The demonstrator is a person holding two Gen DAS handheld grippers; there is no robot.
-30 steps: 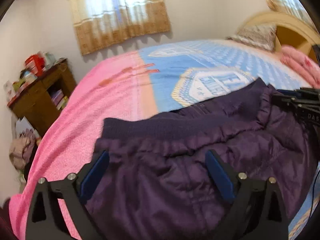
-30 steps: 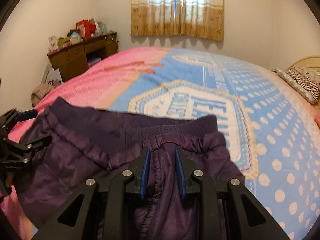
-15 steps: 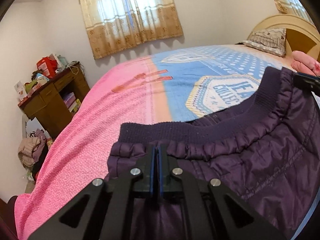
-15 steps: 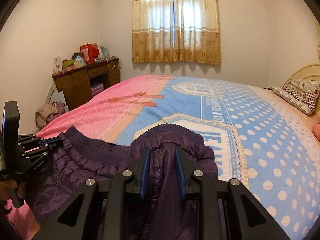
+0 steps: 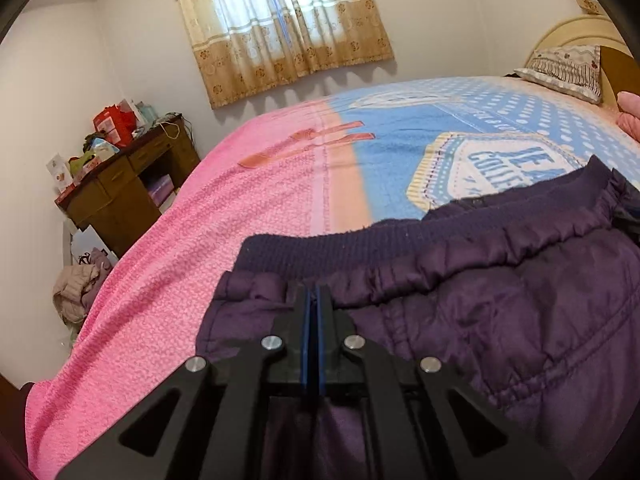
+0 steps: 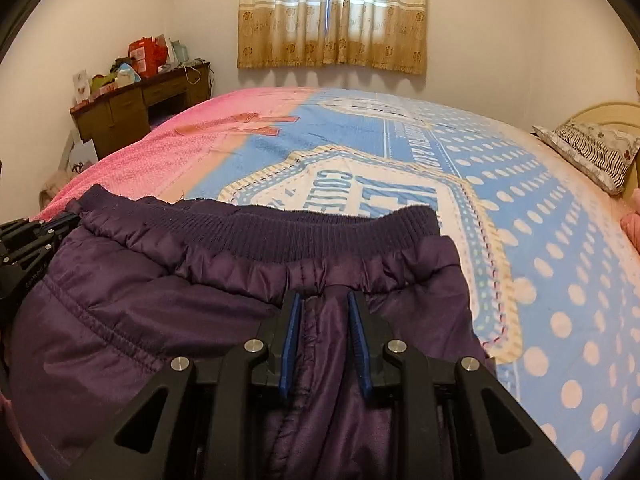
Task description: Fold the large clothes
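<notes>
A dark purple padded garment [image 5: 500, 300] with a ribbed knit band [image 6: 320, 236] lies spread on the near part of the bed. My left gripper [image 5: 313, 294] is shut on a pinch of its gathered fabric just below the band, at the garment's left corner. My right gripper [image 6: 322, 300] is shut on a thick fold of the same garment [image 6: 160, 300] below the band, towards the right corner, with its blue pads a little apart. In the right wrist view, the left gripper [image 6: 60, 220] shows at the left edge.
The bedspread is pink [image 5: 200, 240] on the left and blue with white dots [image 6: 540, 208] on the right. A striped pillow [image 6: 592, 152] and headboard [image 5: 576, 28] are at far right. A cluttered wooden desk [image 5: 120, 184] and a heap of clothes [image 5: 76, 292] stand left of the bed.
The left gripper went from wide open to shut on the garment's corner. Both grippers lifted the band, then brought it down, and it now lies flatter and farther out on the bed.
</notes>
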